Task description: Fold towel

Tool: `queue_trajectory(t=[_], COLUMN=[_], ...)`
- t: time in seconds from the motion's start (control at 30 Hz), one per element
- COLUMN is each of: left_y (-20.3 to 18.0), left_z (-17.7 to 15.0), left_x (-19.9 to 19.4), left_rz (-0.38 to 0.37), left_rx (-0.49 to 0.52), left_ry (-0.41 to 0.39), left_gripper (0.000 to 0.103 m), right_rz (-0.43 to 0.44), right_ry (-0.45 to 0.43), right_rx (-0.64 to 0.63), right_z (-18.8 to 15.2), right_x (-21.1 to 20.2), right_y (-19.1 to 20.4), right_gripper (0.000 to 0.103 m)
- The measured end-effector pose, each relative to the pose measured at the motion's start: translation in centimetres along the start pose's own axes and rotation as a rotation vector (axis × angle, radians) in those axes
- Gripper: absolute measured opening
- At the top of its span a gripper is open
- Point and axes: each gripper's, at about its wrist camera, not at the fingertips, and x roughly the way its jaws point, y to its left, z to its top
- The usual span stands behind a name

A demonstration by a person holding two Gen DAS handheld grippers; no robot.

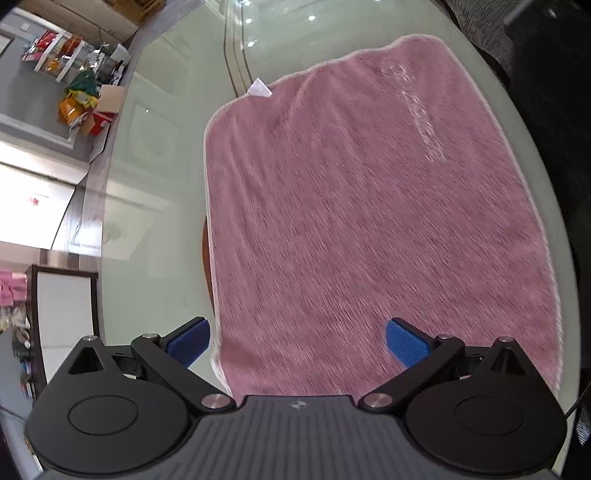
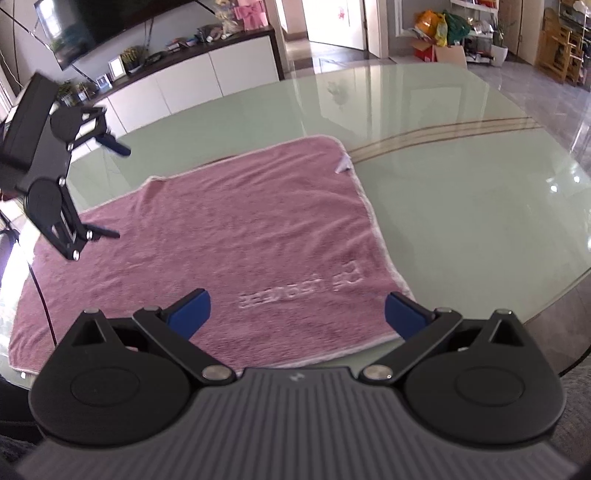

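Observation:
A pink towel (image 1: 362,206) with a white hem lies spread flat on the round glass table (image 1: 162,155). A white label (image 1: 259,88) sticks out at its far edge. My left gripper (image 1: 297,341) hovers open above the towel's near left edge, nothing between its blue pads. In the right wrist view the same towel (image 2: 221,236) shows embossed lettering near its front right corner. My right gripper (image 2: 297,314) is open over the towel's near edge. The left gripper (image 2: 114,188) appears there at the far left, raised above the towel, jaws apart.
The table's glass top (image 2: 461,177) stretches wide to the right of the towel. A white sideboard (image 2: 184,81) with a television above stands behind. Boxes and bags (image 2: 439,33) sit on the floor near a doorway. Dark fabric (image 1: 546,74) borders the table's right side.

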Motion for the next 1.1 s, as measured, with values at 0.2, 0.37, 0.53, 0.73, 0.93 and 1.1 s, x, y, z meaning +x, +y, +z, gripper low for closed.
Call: queue_trajectory(t=[0.2, 0.37, 0.53, 0.73, 0.93, 1.1], left_y=[2.5, 4.2, 5.9, 7.8, 9.3, 10.5], left_z=[3.3, 5.6, 7.8, 10.2, 12.2, 14.1], left_x=[2.6, 4.8, 6.7, 8.8, 10.5, 11.6], left_rz=[0.004, 0.011, 0.021, 0.025, 0.011, 0.004], left_rx=[-0.001, 0.019, 0.042, 0.059, 0.05, 0.051], left_ry=[-0.032, -0.052, -0.075, -0.098, -0.11, -0.119], left_gripper=[0.102, 0.102, 0.102, 0.102, 0.102, 0.102], right_rz=[-0.029, -0.058, -0.073, -0.088, -0.094, -0.103], right_ry=[0.026, 0.044, 0.072, 0.1, 0.114, 0.122], right_rx=[0.017, 0.032, 0.047, 0.034, 0.029, 0.021], right_z=[0.1, -0.1, 0.6, 0.2, 0.1, 0.1], right_x=[1.5, 2.6, 3.9, 5.1, 5.7, 6.1], right_y=[-1.8, -3.1, -5.3, -6.6, -7.1, -7.0], right_gripper=[0.103, 0.103, 0.103, 0.102, 0.102, 0.102])
